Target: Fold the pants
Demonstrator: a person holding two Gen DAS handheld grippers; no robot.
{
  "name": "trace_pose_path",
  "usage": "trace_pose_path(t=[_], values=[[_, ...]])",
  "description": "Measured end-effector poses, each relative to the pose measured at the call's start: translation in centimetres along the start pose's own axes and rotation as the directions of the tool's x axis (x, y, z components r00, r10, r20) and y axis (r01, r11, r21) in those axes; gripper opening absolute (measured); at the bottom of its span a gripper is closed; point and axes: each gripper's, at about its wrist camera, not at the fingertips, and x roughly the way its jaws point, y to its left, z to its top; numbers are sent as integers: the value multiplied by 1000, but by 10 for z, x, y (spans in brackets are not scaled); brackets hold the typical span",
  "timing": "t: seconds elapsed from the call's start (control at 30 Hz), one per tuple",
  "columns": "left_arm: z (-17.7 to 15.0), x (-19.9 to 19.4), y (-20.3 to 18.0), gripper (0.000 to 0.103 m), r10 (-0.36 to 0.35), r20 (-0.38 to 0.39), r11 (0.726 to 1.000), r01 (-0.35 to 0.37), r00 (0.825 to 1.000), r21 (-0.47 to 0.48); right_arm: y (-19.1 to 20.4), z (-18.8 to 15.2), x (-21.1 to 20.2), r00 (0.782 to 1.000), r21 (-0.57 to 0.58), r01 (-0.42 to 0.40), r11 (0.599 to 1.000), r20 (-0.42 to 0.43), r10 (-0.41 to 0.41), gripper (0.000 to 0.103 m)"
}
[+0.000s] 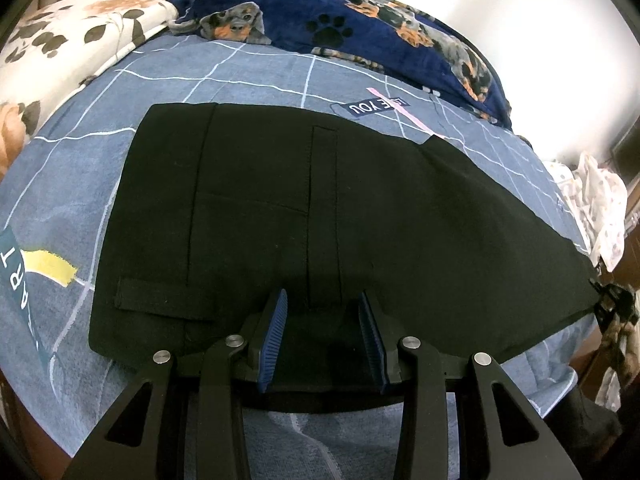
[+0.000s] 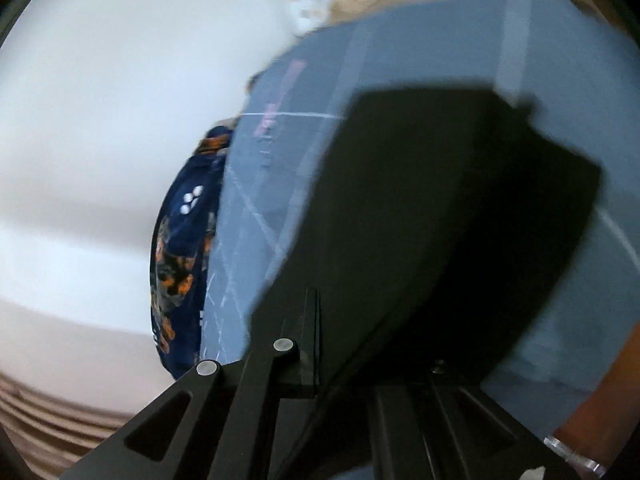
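Black pants (image 1: 320,200) lie flat on a blue grid-lined bedsheet (image 1: 72,184), waistband to the left and legs running right. My left gripper (image 1: 324,320) stands over their near edge, blue pads (image 1: 276,332) apart and tips down on the cloth. At the far right, the right gripper (image 1: 614,306) is at the leg end. In the blurred right wrist view, the pants (image 2: 440,200) drape up from my right gripper (image 2: 320,312), which is shut on the fabric. The cloth hides one of its fingers.
A navy dog-print blanket (image 1: 360,20) is bunched along the far side of the bed, also seen as the blanket (image 2: 180,240). A floral quilt (image 1: 60,40) lies far left, a white patterned cloth (image 1: 596,200) at the right edge. A person's wrist with a bangle (image 2: 572,452) is near.
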Motion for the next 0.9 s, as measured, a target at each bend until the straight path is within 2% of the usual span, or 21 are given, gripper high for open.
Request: trace_pose_path(t=[0.17,0.23,0.3,0.43,0.5,0.6,0.73,0.9], values=[[0,0,-1,39,3,3,1000,-3,1000,-1,-15,1,-8,997,66,-80,995,5,80,2],[0,0,0,39,2,2,1000,-2,1000,0,-24,2,-12,992,133,-124,983,3,124,9],[0,0,0,39,1,1,1000,-1,1000,-1,-30,0,-16,991,147,-131,980,3,132,16],[0,0,0,39,3,0,1000,-3,1000,0,-48,-8,-32,984,216,-177,960,37,173,17],[0,0,0,39,2,0,1000,-2,1000,1,-53,-9,-41,985,208,-171,963,55,163,15],[0,0,0,39,3,0,1000,-3,1000,0,-49,-7,-47,995,142,-96,985,51,89,5],[0,0,0,39,1,1,1000,-1,1000,-1,-41,-6,-52,998,82,-47,996,50,43,4],[0,1,0,39,0,1,1000,0,1000,6,-45,-8,-57,998,85,-40,996,59,35,3]])
